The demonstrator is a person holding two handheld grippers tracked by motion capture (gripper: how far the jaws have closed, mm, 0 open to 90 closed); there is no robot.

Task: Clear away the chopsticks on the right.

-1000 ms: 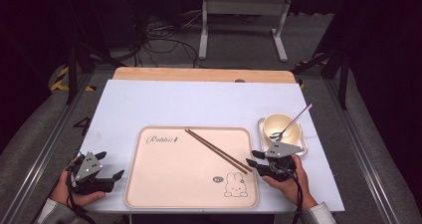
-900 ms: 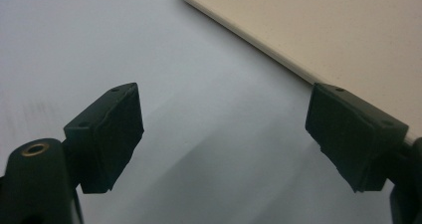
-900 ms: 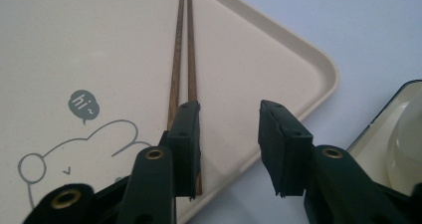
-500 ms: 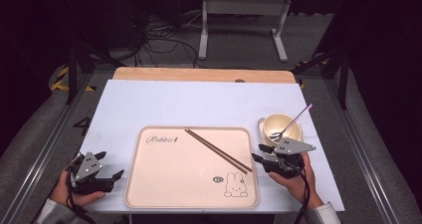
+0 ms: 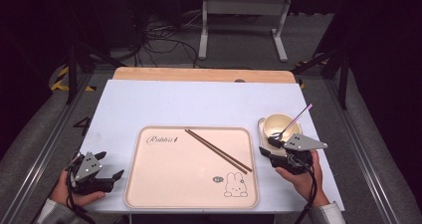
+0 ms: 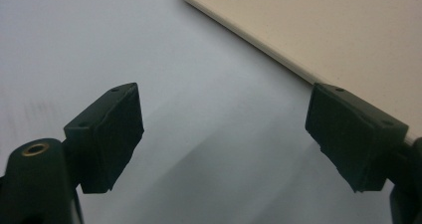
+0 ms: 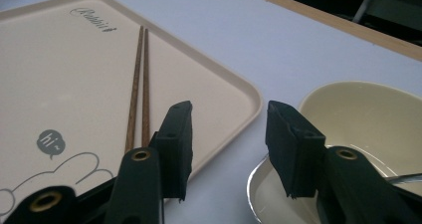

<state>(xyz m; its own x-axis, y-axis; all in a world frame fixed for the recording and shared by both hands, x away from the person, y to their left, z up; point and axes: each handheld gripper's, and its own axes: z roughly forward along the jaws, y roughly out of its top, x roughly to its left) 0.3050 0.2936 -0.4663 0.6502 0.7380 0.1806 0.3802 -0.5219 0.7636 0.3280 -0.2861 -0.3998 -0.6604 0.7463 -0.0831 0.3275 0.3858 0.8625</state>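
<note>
Right claw [image 5: 272, 152]: parted and empty, its jaws having just been opening; nothing lay between them, and they hung just off the tray's right edge, beside the bowl.
Right claw, own view [image 7: 229, 149]: one jaw over the tray corner, the other over the saucer rim.
Bowl [image 5: 276, 126]: cream, on a saucer [image 5: 262, 127] on the white counter [image 5: 199, 104], just right of the tray; a spoon [image 5: 293, 122] leaned in it, handle pointing up and right.
Tray [image 5: 149, 184]: pink, rabbit print, holding a pair of chopsticks [image 5: 219, 150] laid diagonally.
Left claw [image 5: 99, 176]: released, jaws wide, empty, low over the counter left of the tray [image 6: 348, 30].
Step in hand: probably the release after setting the bowl down, though whether the jaws touched the saucer could not be told from above.
Next move: likely a clear lift away from the bowl without clipping the spoon.
Change from a second earlier: the right claw sat a little higher and nearer the bowl; the left claw kept its place.
</note>
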